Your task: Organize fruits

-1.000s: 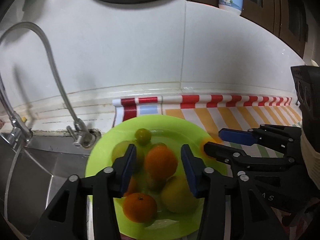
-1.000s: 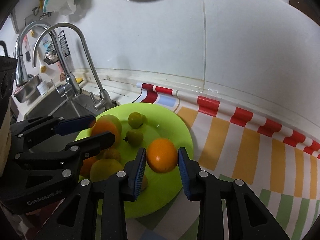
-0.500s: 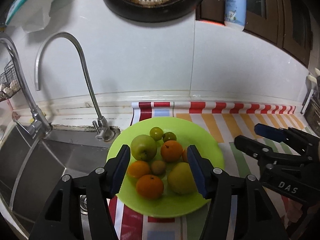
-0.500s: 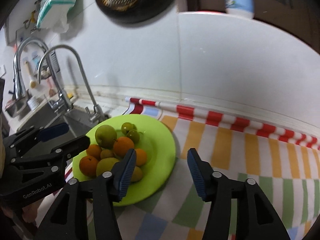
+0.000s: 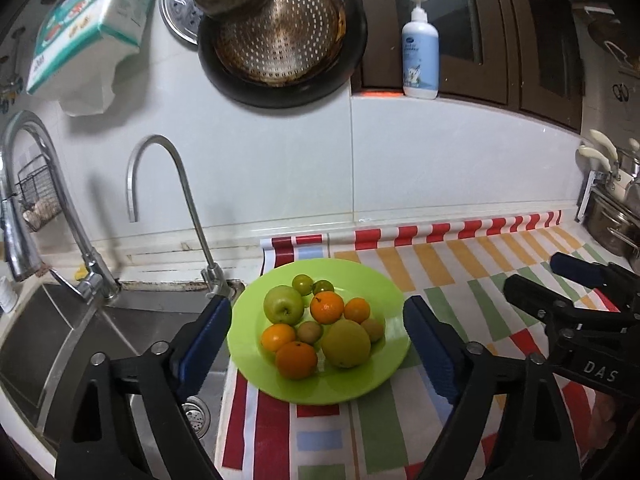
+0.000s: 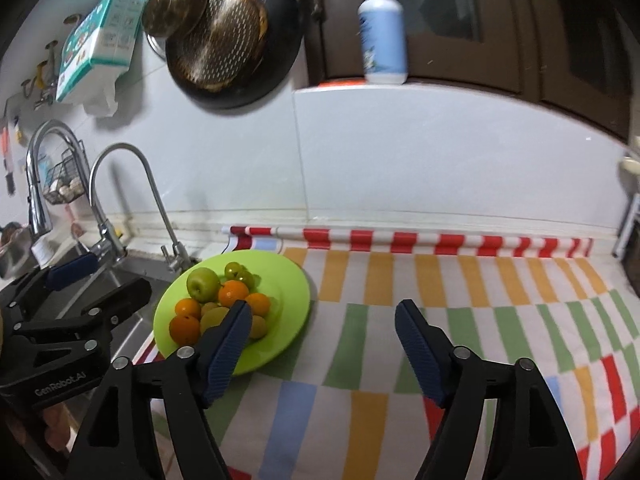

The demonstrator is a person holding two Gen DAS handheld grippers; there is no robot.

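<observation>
With both oranges now let go onto the green plate (image 5: 384, 364), the left gripper (image 5: 316, 344) and right gripper (image 6: 322, 344) back away over the striped desk (image 6: 460, 292), jaws opening and empty, leaving the fruits (image 5: 320, 328) piled together, the sorting seemingly done.

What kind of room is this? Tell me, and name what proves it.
A home kitchen, most likely: a steel sink with a gooseneck faucet, a perforated strainer pan hung on the tiled wall, and a green plate of fruit on the counter.
</observation>
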